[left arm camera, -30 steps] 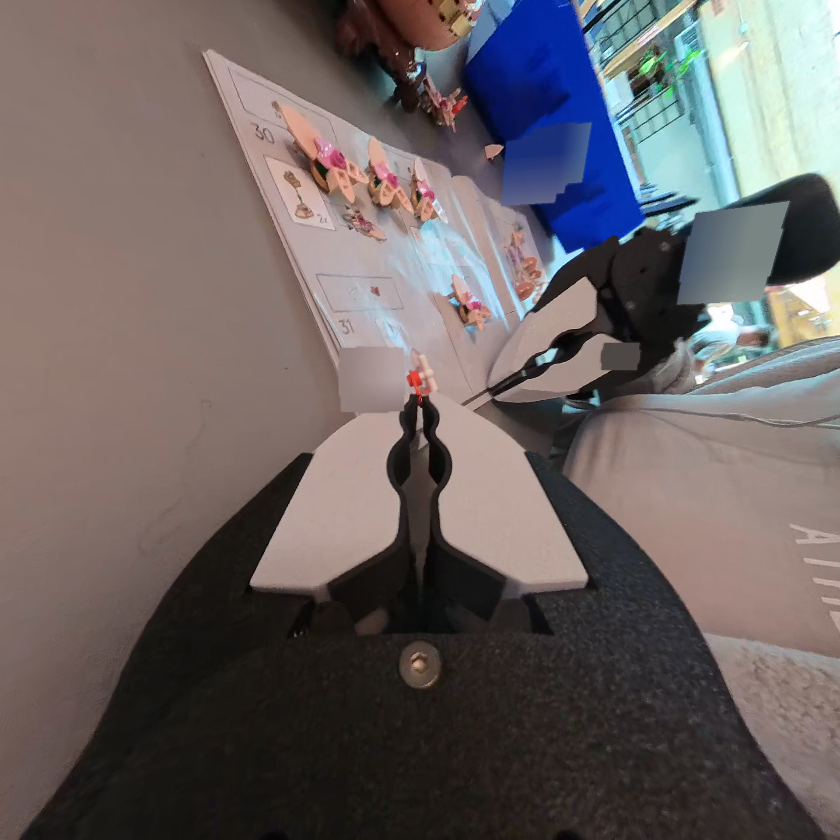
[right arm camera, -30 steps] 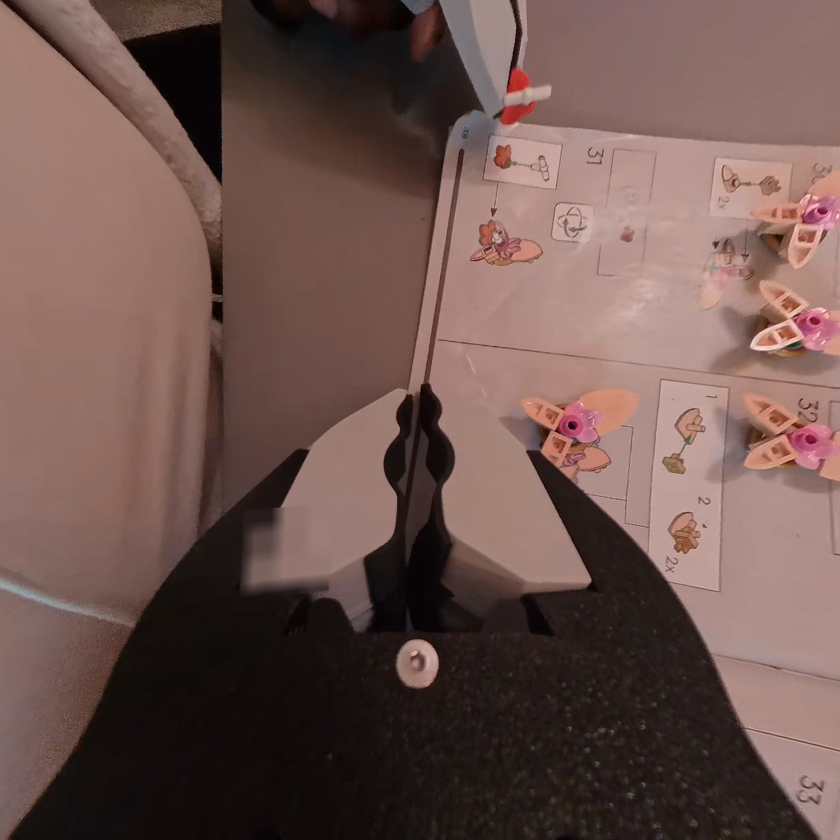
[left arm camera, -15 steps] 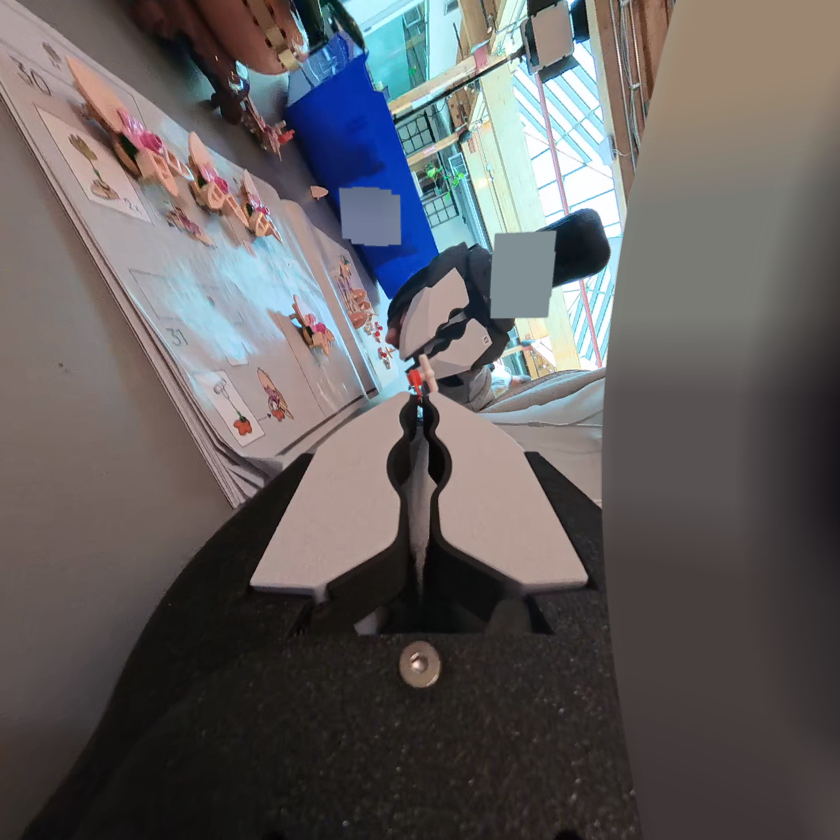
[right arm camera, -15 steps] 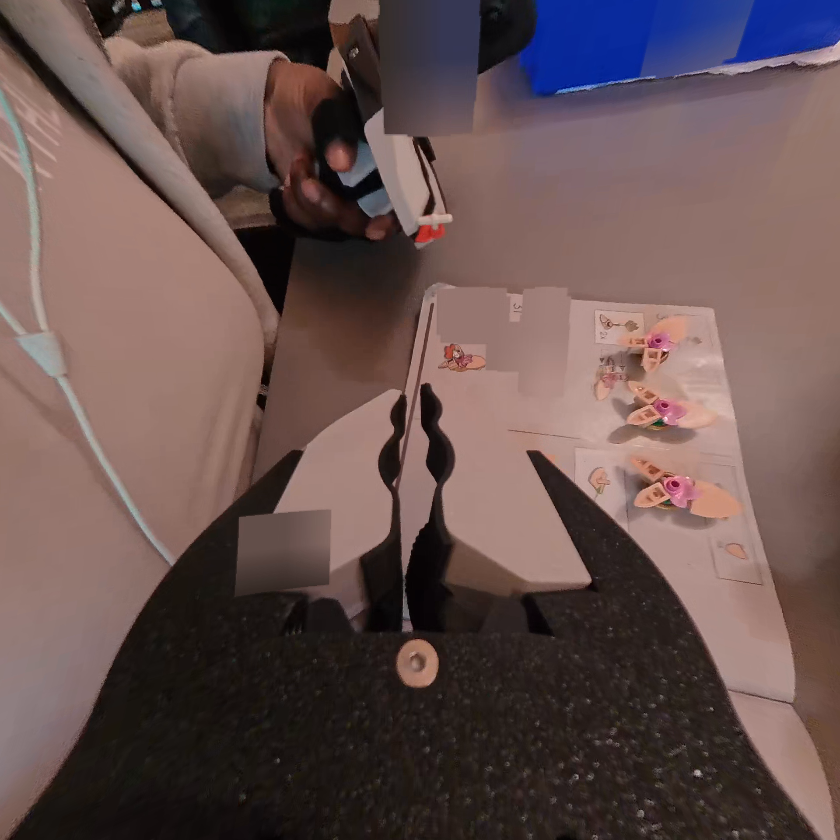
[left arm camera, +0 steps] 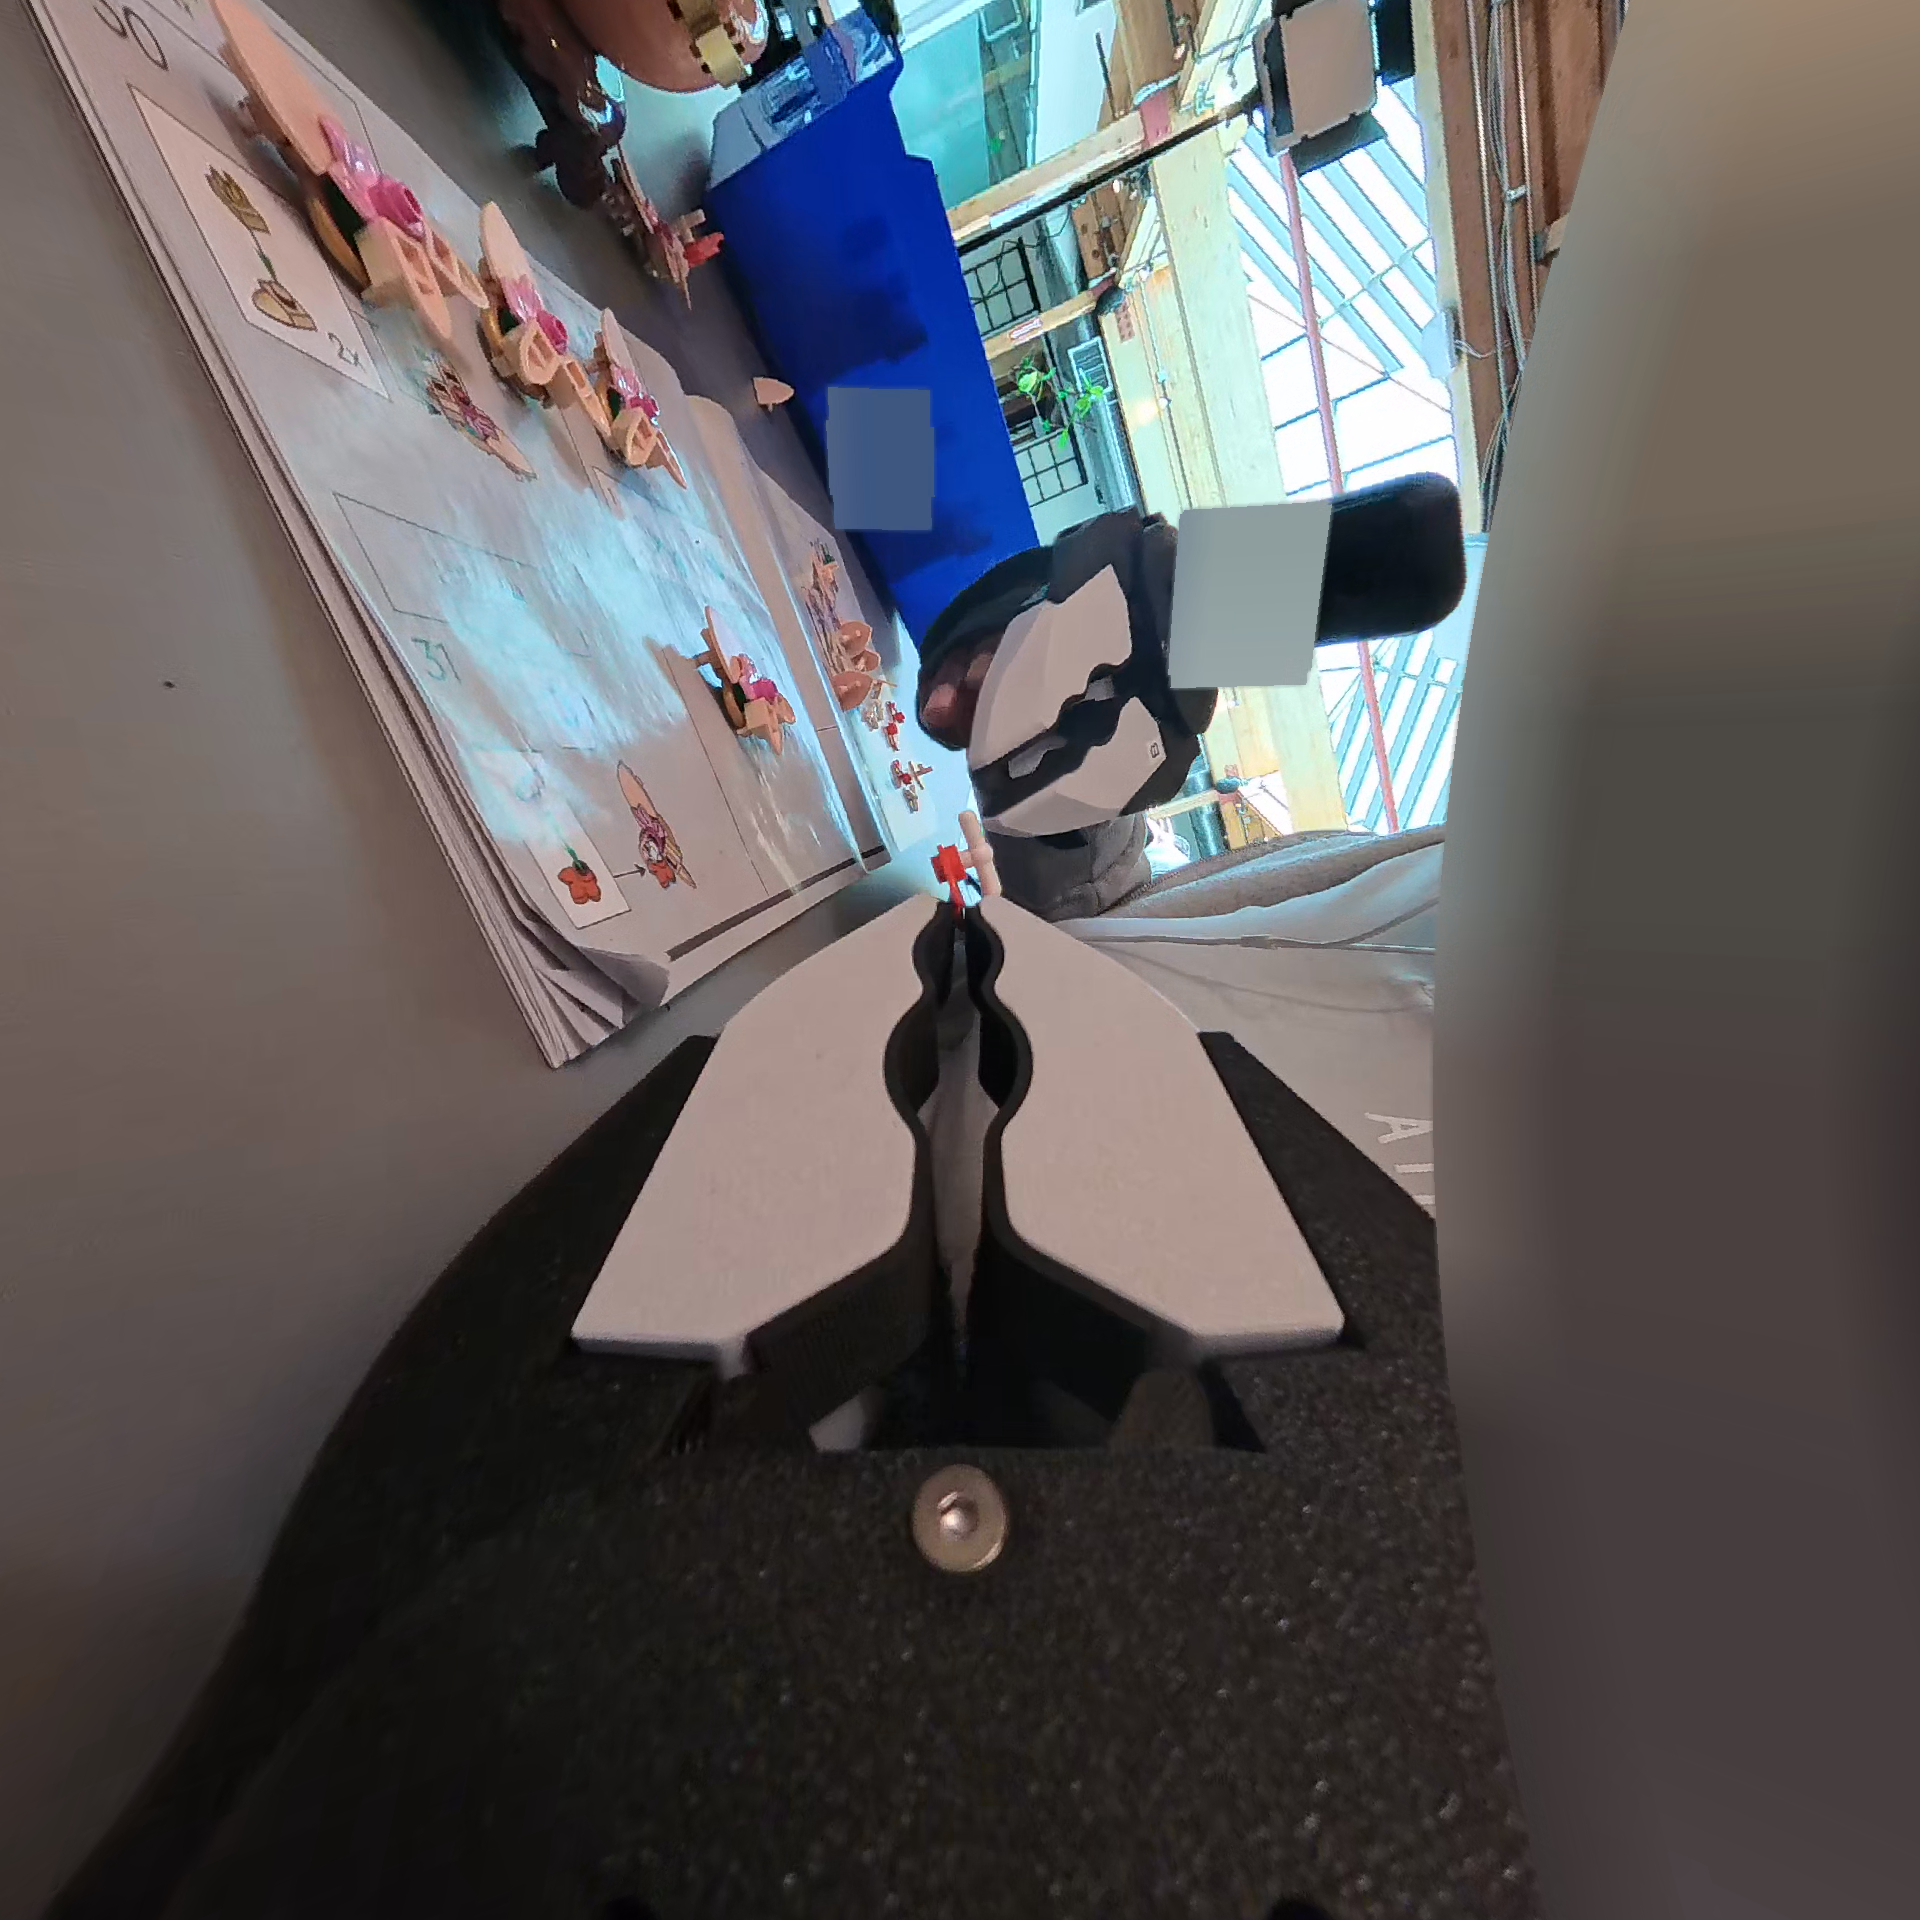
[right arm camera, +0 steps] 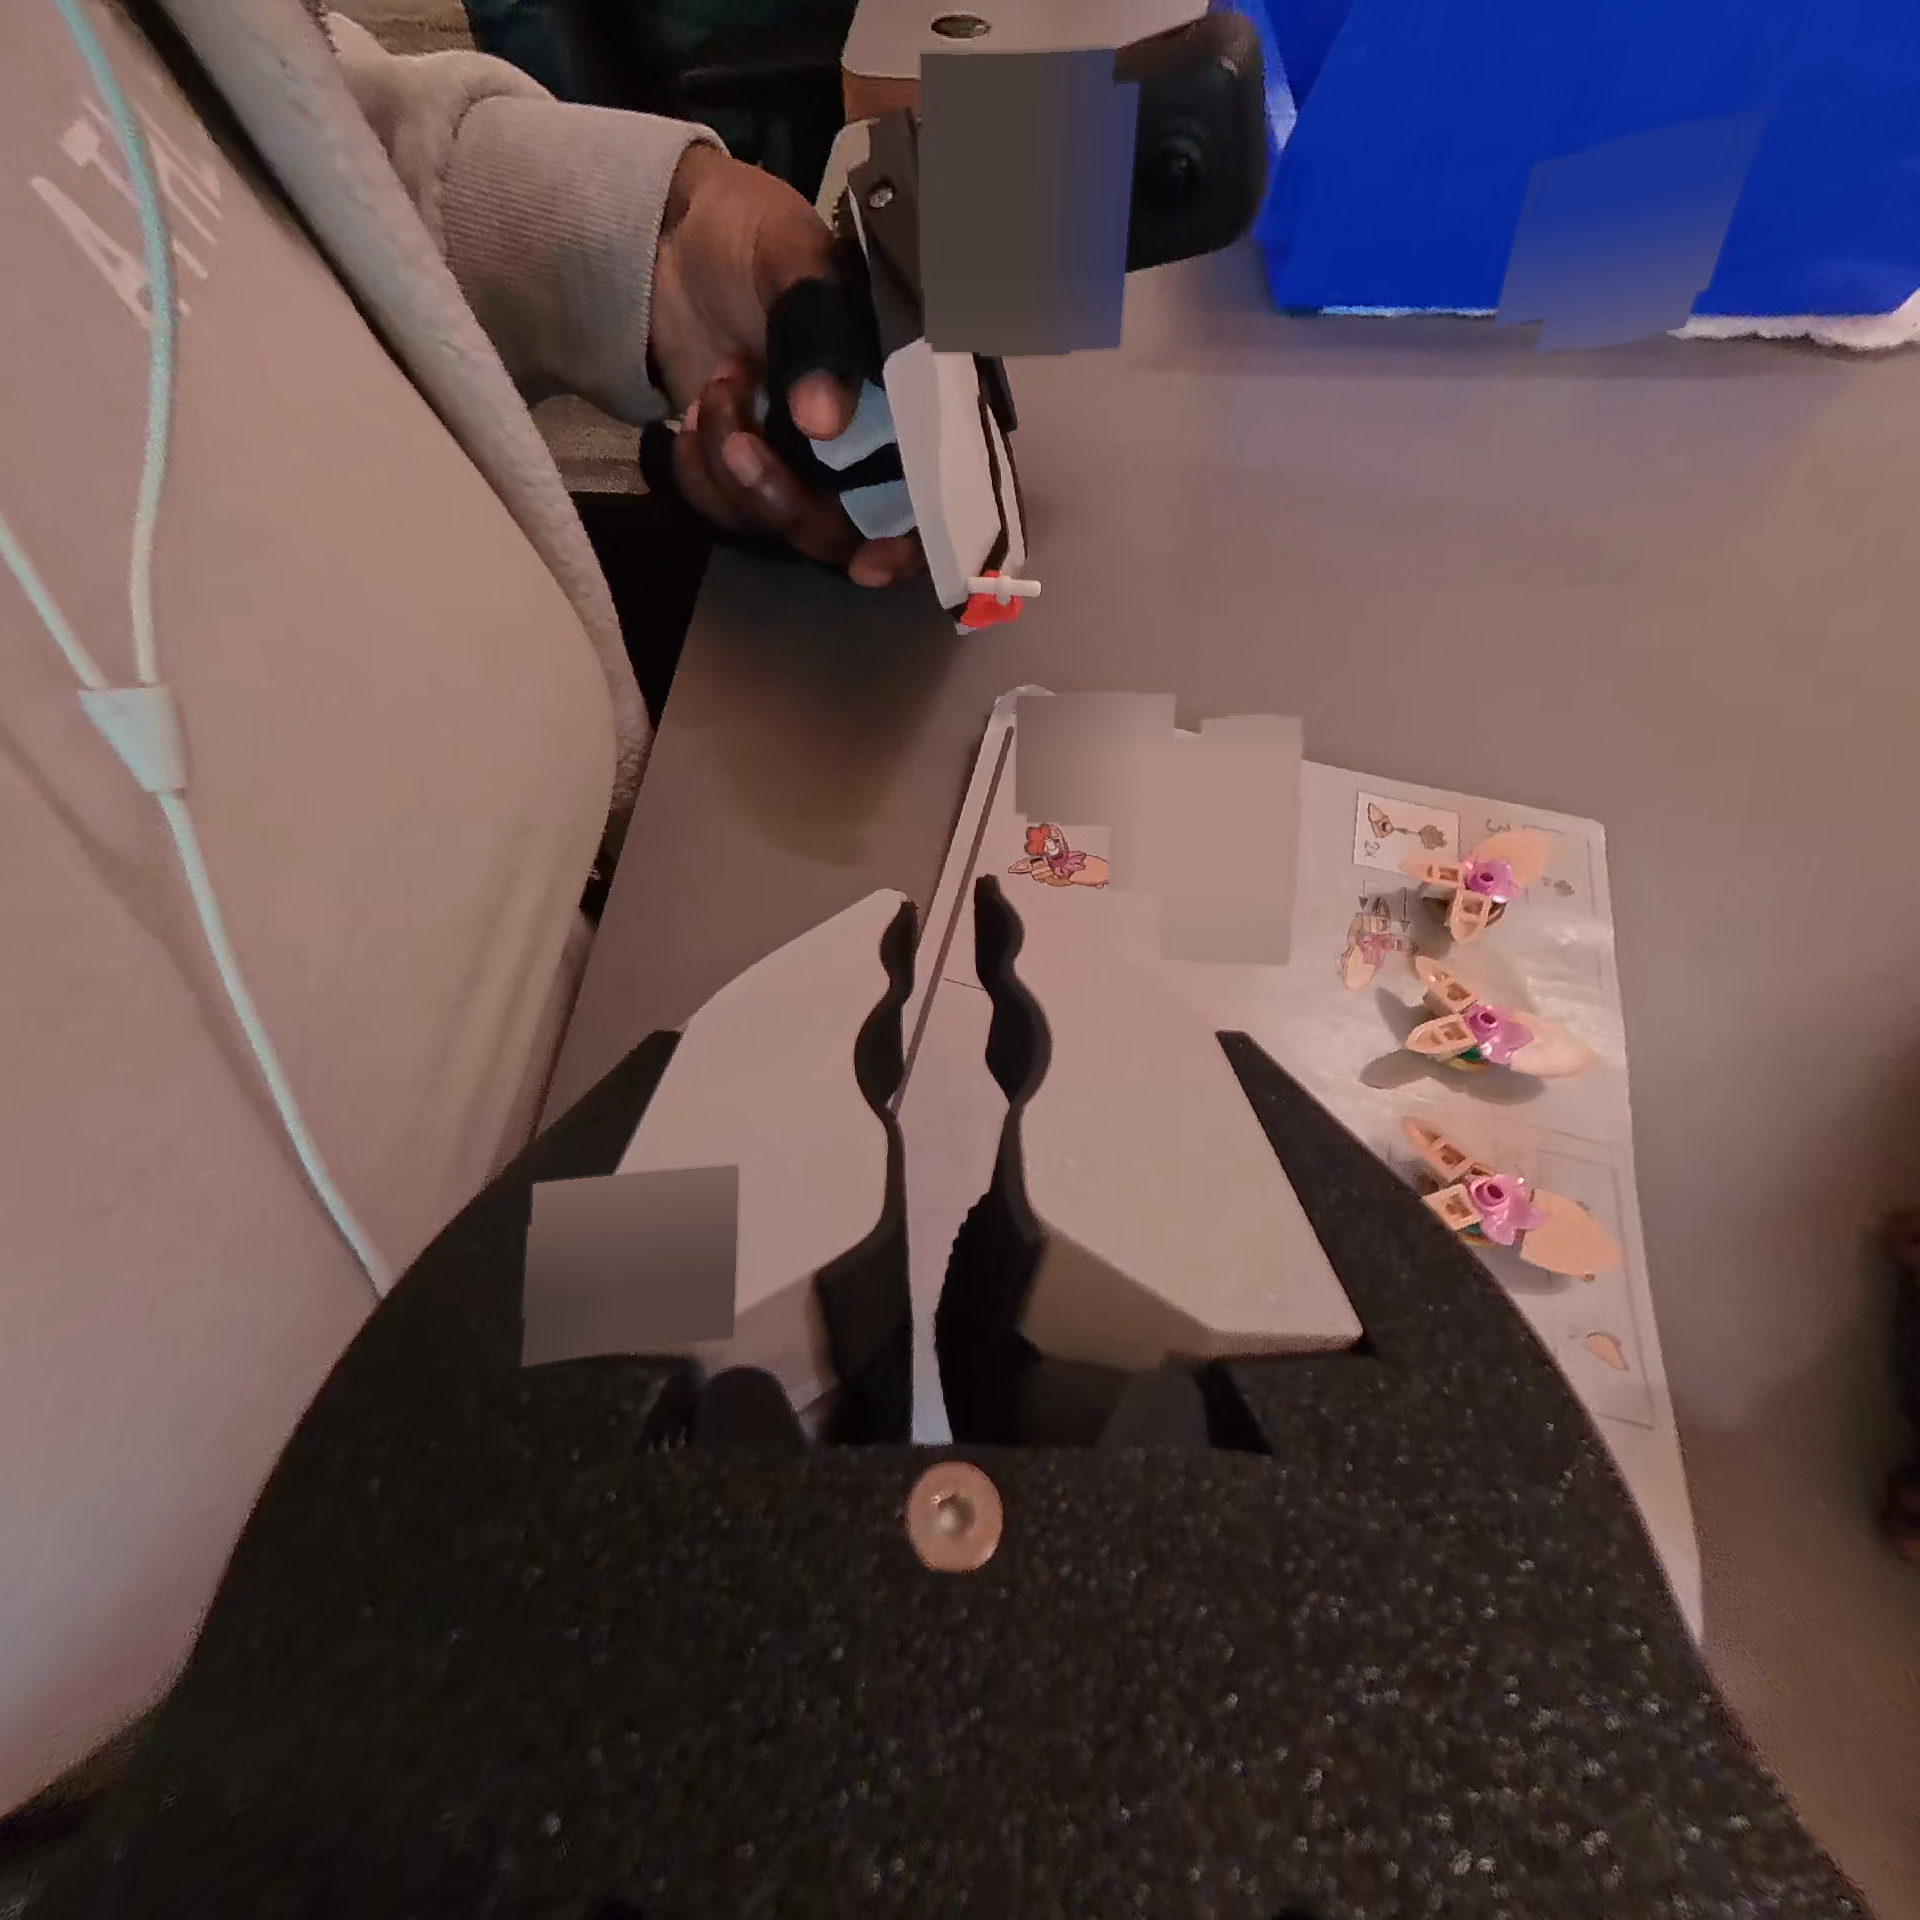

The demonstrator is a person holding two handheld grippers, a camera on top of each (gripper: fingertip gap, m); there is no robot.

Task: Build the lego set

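Since a second ago the right gripper (right arm camera: pixel 940 904) has pulled back, narrowly parted and empty, while the left gripper (right arm camera: pixel 987 613), pinching the red flower piece (right arm camera: pixel 987 611) with its white stem (right arm camera: pixel 1013 588) pointing right, sits upper centre above the instruction booklet (right arm camera: pixel 1226 997).

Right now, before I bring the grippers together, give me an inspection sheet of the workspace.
Surface: grey table, bare beyond the booklet.
Job's things: open instruction booklet; three flower builds resting on it; red and white piece.
Clutter: blue bin at the far edge.
Grippers: left gripper shut on the red and white piece; right gripper slightly open, empty.
Cables: white cord across the person's top.
Surroundings: windows, timber beams.
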